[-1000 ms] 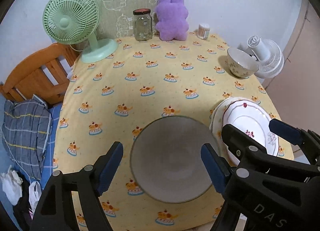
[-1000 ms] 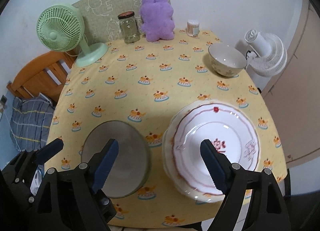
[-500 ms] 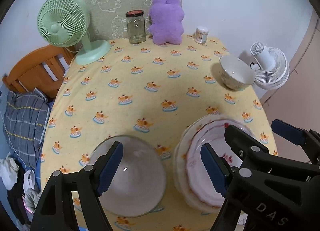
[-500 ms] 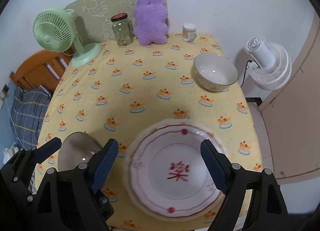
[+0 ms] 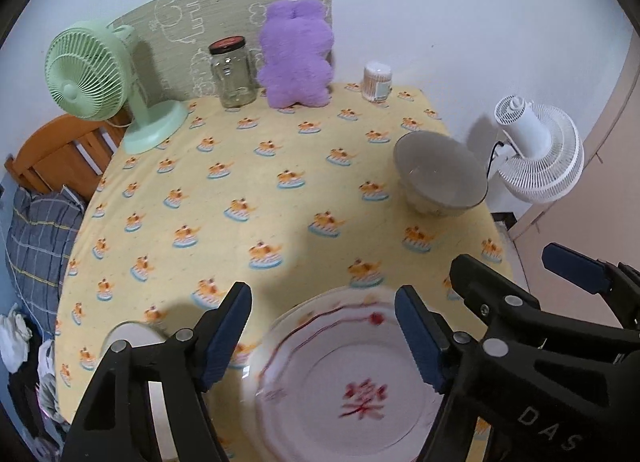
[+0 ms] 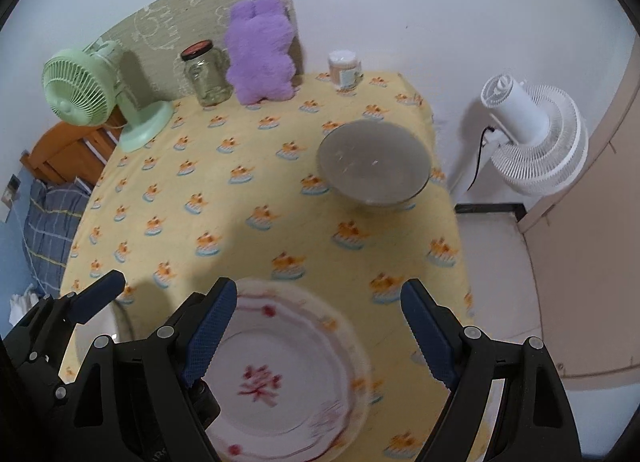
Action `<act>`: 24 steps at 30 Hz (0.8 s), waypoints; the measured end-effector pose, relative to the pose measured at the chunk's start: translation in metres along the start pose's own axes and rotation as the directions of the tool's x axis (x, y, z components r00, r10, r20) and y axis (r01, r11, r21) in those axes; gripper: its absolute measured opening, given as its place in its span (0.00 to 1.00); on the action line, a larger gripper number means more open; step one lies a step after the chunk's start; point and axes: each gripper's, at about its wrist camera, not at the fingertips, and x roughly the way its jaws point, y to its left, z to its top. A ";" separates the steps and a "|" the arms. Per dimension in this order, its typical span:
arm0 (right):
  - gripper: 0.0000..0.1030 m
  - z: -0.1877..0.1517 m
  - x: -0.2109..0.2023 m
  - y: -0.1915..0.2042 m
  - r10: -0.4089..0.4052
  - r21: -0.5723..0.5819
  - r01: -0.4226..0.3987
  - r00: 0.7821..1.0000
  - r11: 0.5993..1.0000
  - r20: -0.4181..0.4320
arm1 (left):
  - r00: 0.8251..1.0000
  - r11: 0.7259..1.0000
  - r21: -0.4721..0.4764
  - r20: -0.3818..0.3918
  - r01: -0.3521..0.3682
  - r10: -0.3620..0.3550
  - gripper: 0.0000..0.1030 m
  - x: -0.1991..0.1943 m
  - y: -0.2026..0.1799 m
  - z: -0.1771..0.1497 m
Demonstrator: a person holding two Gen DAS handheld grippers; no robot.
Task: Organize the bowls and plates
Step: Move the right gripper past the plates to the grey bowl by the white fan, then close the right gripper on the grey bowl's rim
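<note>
left gripper (image 5: pixel 323 336) spread, jaws just narrowing, nothing between, above plate (image 5: pixel 348 378) at table's (image 5: pixel 280 134) near edge | right gripper (image 6: pixel 316 332) spread, empty | bowl (image 6: pixel 374 162) near right edge

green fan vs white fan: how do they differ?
The green fan stands on the tablecloth at the back left corner; the white fan is off the table, beyond its right edge. The green fan's grille faces roughly toward the camera, while the white fan shows its motor housing and back. Both are small fans with round wire grilles.
</note>
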 end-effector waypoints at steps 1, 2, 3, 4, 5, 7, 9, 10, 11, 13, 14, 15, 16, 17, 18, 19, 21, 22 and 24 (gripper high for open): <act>0.84 0.004 0.002 -0.005 -0.001 -0.004 0.001 1.000 1.000 0.004 | 1.000 1.000 -0.002 0.002 -0.002 0.002 0.73 0.003 -0.004 0.003; 0.84 0.009 0.005 -0.012 -0.003 -0.005 0.003 1.000 1.000 0.009 | 1.000 1.000 -0.003 0.004 -0.005 0.005 0.73 0.007 -0.010 0.007; 0.84 0.012 0.007 -0.017 -0.004 -0.005 0.004 1.000 1.000 0.012 | 1.000 1.000 -0.003 0.005 -0.005 0.005 0.73 0.009 -0.014 0.010; 0.84 0.018 0.010 -0.024 -0.003 -0.004 0.003 1.000 1.000 0.014 | 1.000 1.000 -0.001 0.007 -0.005 0.005 0.73 0.013 -0.020 0.015; 0.84 0.021 0.012 -0.028 -0.003 -0.001 0.003 1.000 1.000 0.015 | 1.000 1.000 0.001 0.008 -0.006 0.006 0.73 0.015 -0.024 0.018; 0.84 0.030 0.018 -0.040 -0.002 0.004 0.002 1.000 1.000 0.022 | 1.000 1.000 0.008 0.011 -0.007 0.007 0.73 0.022 -0.032 0.027; 0.84 0.038 0.024 -0.047 -0.006 0.009 0.005 1.000 1.000 0.028 | 1.000 1.000 0.013 0.012 -0.015 0.014 0.73 0.030 -0.040 0.035; 0.84 0.041 0.027 -0.052 -0.008 0.013 0.008 1.000 1.000 0.030 | 1.000 1.000 0.016 0.013 -0.019 0.019 0.73 0.035 -0.045 0.040; 0.84 0.046 0.032 -0.057 -0.013 0.019 0.013 0.999 1.000 0.031 | 1.000 1.000 0.019 0.014 -0.021 0.021 0.73 0.040 -0.049 0.045; 0.81 0.054 0.040 -0.066 -0.009 0.036 0.008 0.999 0.999 0.034 | 1.000 0.999 0.029 0.015 -0.025 0.025 0.72 0.049 -0.057 0.054; 0.80 0.057 0.045 -0.070 -0.007 0.043 0.005 0.999 0.999 0.037 | 0.999 0.999 0.033 0.017 -0.029 0.028 0.72 0.053 -0.059 0.058; 0.79 0.061 0.048 -0.073 -0.010 0.049 0.008 0.999 0.999 0.040 | 0.999 0.998 0.040 0.021 -0.038 0.037 0.72 0.059 -0.063 0.063; 0.79 0.064 0.053 -0.077 -0.017 0.055 0.015 0.999 0.998 0.045 | 0.998 0.997 0.050 0.027 -0.050 0.049 0.72 0.064 -0.068 0.068; 0.79 0.067 0.058 -0.081 -0.022 0.059 0.019 0.999 0.998 0.049 | 0.998 0.997 0.056 0.031 -0.052 0.051 0.70 0.068 -0.070 0.070; 0.78 0.071 0.062 -0.084 -0.026 0.061 0.023 0.998 0.998 0.055 | 0.998 0.997 0.065 0.031 -0.047 0.045 0.67 0.075 -0.075 0.075; 0.78 0.075 0.067 -0.087 -0.033 0.063 0.030 0.998 0.998 0.056 | 0.999 0.997 0.067 0.028 -0.046 0.044 0.66 0.080 -0.077 0.078; 0.77 0.082 0.077 -0.094 -0.041 0.068 0.037 0.998 0.997 0.057 | 0.999 0.997 0.070 0.020 -0.040 0.039 0.61 0.092 -0.084 0.086; 0.76 0.086 0.082 -0.098 -0.043 0.072 0.039 0.997 0.997 0.058 | 0.999 0.997 0.068 0.014 -0.040 0.039 0.60 0.098 -0.087 0.089; 0.75 0.090 0.091 -0.102 -0.041 0.082 0.036 0.997 0.996 0.060 | 0.999 0.998 0.058 0.005 -0.037 0.037 0.56 0.110 -0.090 0.094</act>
